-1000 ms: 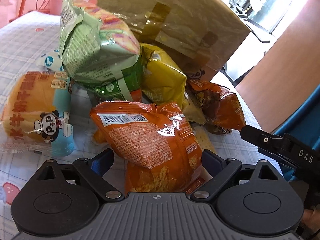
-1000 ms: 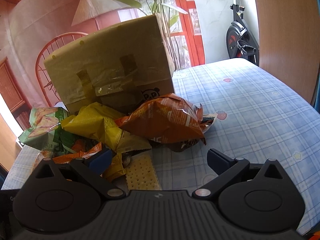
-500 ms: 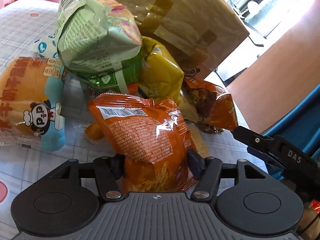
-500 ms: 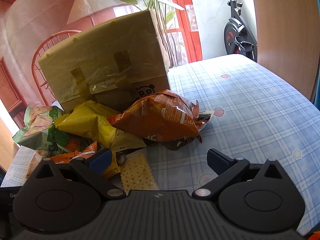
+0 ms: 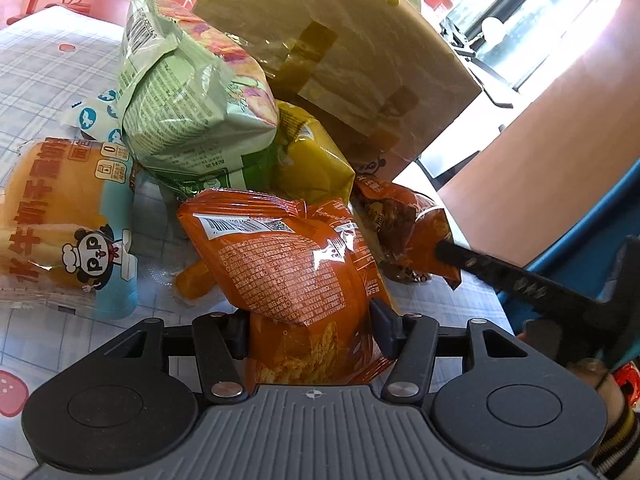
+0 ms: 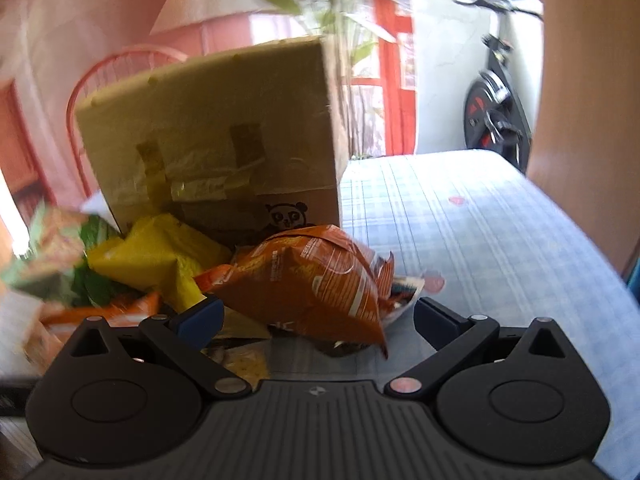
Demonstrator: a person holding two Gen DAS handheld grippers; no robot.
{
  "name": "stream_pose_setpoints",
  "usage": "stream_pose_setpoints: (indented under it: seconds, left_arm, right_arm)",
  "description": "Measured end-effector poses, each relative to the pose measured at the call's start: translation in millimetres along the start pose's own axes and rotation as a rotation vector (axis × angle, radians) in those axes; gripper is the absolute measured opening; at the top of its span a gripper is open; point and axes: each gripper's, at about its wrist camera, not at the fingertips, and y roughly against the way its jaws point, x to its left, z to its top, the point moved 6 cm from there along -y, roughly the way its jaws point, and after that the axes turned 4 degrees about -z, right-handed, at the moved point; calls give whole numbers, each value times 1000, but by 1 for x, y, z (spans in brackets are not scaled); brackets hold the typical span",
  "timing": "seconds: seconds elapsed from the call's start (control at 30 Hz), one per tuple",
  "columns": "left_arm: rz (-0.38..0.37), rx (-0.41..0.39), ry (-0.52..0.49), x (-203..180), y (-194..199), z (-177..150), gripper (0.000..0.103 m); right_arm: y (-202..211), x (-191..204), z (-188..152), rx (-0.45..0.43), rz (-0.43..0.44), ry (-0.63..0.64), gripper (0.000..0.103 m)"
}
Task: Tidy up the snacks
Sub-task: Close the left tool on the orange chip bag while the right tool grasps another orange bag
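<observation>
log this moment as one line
left claw: shut on orange crinkly snack bag | right claw: open, empty | taped cardboard box: behind pile

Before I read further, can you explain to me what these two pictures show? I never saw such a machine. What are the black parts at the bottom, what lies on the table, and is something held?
There is no robot: a person holds one two-finger tool in each hand, with a camera looking along its fingers. The black parts are those tools. The left tool has just closed on an orange snack bag. The right tool is open, holding nothing, near another orange bag. On the checked tablecloth lie a green bag, a yellow bag and a bread pack, before a cardboard box.
</observation>
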Motion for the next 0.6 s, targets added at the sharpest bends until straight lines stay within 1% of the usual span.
stream_pose_setpoints:
  seconds: [0.1, 0.27, 0.37, 0.43, 0.6]
  left_arm:
    - [0, -6, -3, 2, 5, 0, 59]
    - [0, -14, 1, 5, 11, 0, 59]
    - [-1, -18, 3, 5, 14, 0, 59]
    - [0, -21, 4, 5, 17, 0, 59]
    - [3, -24, 11, 5, 20, 0, 59]
  right_arm:
    - [-12, 5, -2, -12, -24, 141, 103]
    - [-24, 20, -4, -52, -11, 341, 103]
    - [-36, 32, -6, -64, -20, 466, 101]
    - [-44, 36, -7, -60, -29, 521, 101]
    - [-65, 46, -9, -56, -39, 596, 98]
